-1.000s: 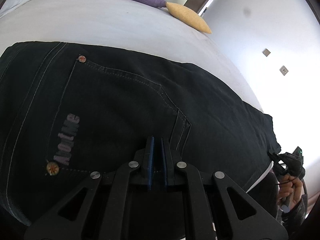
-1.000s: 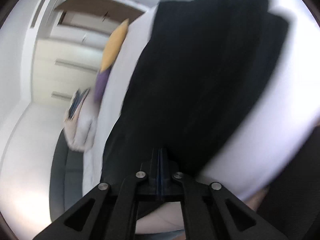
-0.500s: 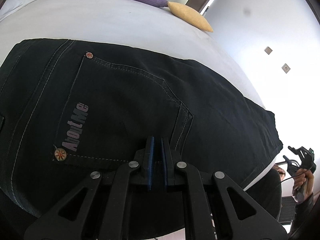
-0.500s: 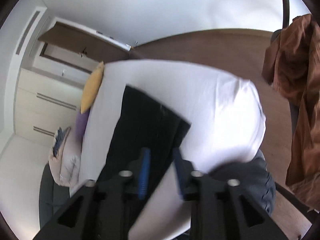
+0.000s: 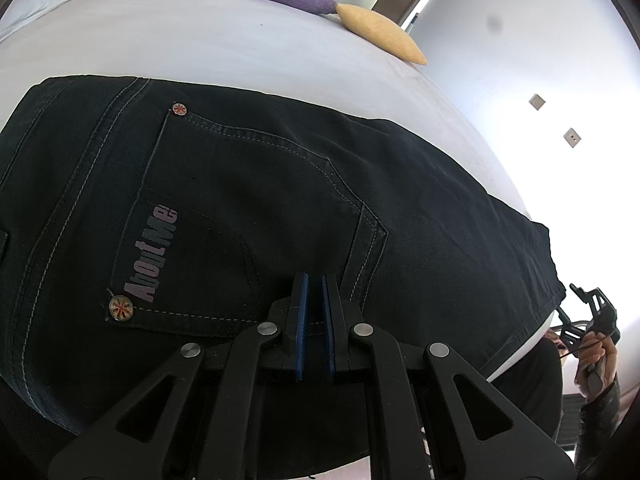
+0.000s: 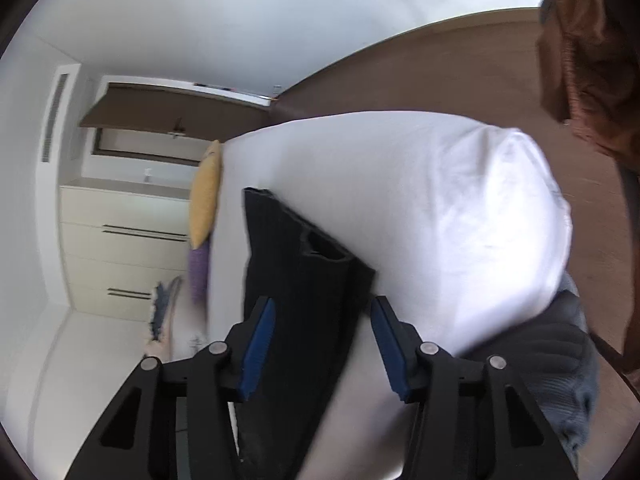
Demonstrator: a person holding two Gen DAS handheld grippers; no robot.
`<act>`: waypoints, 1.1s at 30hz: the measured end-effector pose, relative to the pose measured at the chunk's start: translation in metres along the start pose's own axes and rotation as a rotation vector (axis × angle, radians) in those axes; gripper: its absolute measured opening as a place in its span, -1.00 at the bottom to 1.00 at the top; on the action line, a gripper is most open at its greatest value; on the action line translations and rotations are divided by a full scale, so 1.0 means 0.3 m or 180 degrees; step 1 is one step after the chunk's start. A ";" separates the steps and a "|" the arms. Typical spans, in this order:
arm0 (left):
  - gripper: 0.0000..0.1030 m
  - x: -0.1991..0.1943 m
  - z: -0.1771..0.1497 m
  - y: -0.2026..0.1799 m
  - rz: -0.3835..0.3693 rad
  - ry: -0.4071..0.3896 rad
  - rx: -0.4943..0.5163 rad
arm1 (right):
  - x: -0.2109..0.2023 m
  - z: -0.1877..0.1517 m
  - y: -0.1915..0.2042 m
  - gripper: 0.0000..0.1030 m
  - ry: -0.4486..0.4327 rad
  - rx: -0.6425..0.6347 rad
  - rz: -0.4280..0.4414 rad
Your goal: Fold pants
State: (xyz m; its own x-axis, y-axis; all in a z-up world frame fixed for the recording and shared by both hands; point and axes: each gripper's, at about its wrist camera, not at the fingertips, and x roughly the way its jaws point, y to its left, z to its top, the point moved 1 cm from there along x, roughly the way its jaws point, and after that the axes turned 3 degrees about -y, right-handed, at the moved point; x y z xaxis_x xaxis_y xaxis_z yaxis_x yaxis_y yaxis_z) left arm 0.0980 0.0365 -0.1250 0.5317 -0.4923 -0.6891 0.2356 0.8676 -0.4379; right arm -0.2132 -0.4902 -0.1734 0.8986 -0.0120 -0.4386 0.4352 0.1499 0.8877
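Jaws of the left gripper are nearly shut over the pants, whether pinching cloth cannot be told; those of the right gripper are spread wide, empty. Pants lie lengthwise on the bed, hem end under the right (nearer). Right jaws were shut a second ago.

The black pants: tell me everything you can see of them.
The black pants lie flat on the white bed, back side up, in what looks like dark denim with pale stitching. A back pocket reads "About Me" and has a round rivet at two of its corners. The leg hems reach the bed's edge. The left gripper is nearly closed just above the fabric; the right gripper stands wide open at the leg end.
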 end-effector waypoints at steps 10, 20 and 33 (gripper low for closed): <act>-0.86 -0.001 -0.002 0.001 -0.0006 0.0003 -0.0004 | 0.053 0.017 -0.019 -0.62 -0.0015 0.0107 0.0162; -0.86 -0.004 0.000 0.006 -0.0007 0.0001 -0.0005 | 0.061 -0.066 0.200 -0.76 -0.0161 -0.1048 -0.0388; -0.85 -0.016 0.013 -0.024 0.0096 0.0002 -0.0057 | 0.394 -0.782 0.470 -0.78 0.0090 -0.5112 -0.1833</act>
State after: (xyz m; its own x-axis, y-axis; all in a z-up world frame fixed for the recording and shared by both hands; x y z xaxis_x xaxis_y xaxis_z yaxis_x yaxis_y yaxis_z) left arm 0.0968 0.0330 -0.1163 0.5378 -0.4660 -0.7026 0.2050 0.8806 -0.4272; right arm -0.0586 -0.2386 -0.1329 0.6478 -0.4034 -0.6463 0.1741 0.9042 -0.3900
